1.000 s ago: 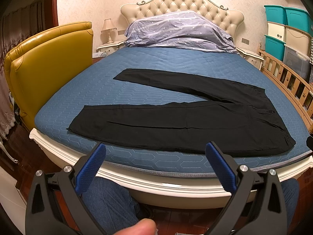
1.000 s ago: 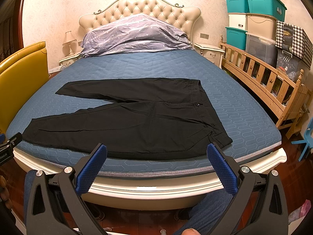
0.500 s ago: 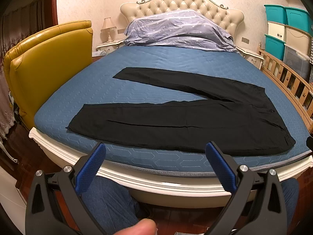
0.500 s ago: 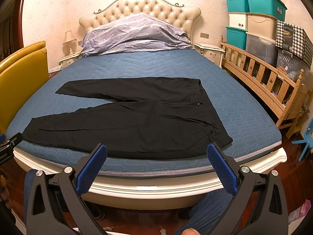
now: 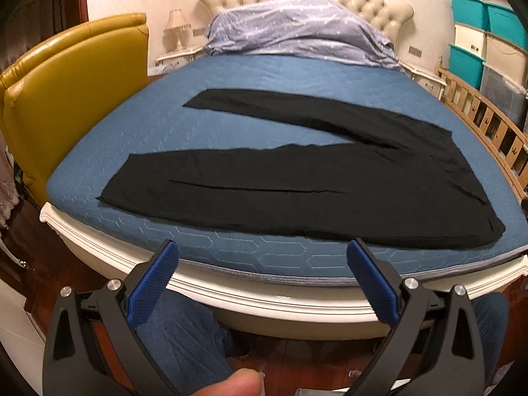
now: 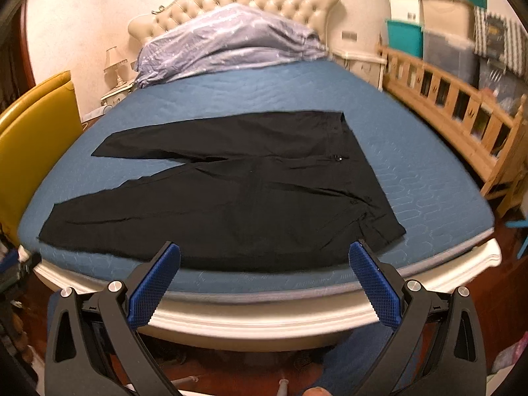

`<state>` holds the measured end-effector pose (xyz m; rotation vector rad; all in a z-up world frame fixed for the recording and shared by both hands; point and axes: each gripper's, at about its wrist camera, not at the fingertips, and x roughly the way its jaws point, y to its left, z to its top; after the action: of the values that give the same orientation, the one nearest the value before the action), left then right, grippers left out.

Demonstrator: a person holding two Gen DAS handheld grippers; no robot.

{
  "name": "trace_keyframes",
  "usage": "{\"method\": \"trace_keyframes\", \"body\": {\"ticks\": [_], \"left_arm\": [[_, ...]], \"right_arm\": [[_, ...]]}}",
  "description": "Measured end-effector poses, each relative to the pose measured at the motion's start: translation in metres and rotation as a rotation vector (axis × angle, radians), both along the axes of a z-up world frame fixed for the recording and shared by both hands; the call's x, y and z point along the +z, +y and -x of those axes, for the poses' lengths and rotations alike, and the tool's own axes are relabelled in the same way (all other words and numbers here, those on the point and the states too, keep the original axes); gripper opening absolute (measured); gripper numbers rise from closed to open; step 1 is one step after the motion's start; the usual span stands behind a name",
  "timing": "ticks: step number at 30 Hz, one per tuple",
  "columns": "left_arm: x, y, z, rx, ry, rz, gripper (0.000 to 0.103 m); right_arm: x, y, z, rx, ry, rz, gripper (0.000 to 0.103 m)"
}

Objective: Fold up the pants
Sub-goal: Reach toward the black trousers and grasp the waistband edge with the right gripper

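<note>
We hold both claws spread wide and empty off the bed's (image 5: 297,283) near edge, the black pants (image 6: 231,204) lying flat crosswise ahead, waistband nearest our right claw (image 6: 264,274), cuffs nearest our left claw (image 5: 264,270).

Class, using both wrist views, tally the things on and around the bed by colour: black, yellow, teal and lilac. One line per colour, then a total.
Black: 1, the pants spread flat on the bed
Yellow: 1, the armchair beside the bed
Teal: 3, the storage bins stacked at the wall
Lilac: 1, the duvet heaped at the headboard
Total: 6
</note>
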<state>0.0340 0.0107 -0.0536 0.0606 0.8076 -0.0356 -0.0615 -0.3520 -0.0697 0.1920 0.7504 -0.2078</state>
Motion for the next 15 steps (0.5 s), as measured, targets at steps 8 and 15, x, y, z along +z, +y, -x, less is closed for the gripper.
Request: {"method": "trace_keyframes", "body": {"ticks": [8, 15], "left_arm": [[-0.024, 0.005, -0.044, 0.038, 0.103, -0.003, 0.102], [-0.024, 0.0, -0.079, 0.047, 0.126, -0.042, 0.102]], "right_arm": [[-0.015, -0.124, -0.149, 0.047, 0.179, -0.106, 0.099], [-0.021, -0.167, -0.305, 0.261, 0.319, 0.011, 0.099]]}}
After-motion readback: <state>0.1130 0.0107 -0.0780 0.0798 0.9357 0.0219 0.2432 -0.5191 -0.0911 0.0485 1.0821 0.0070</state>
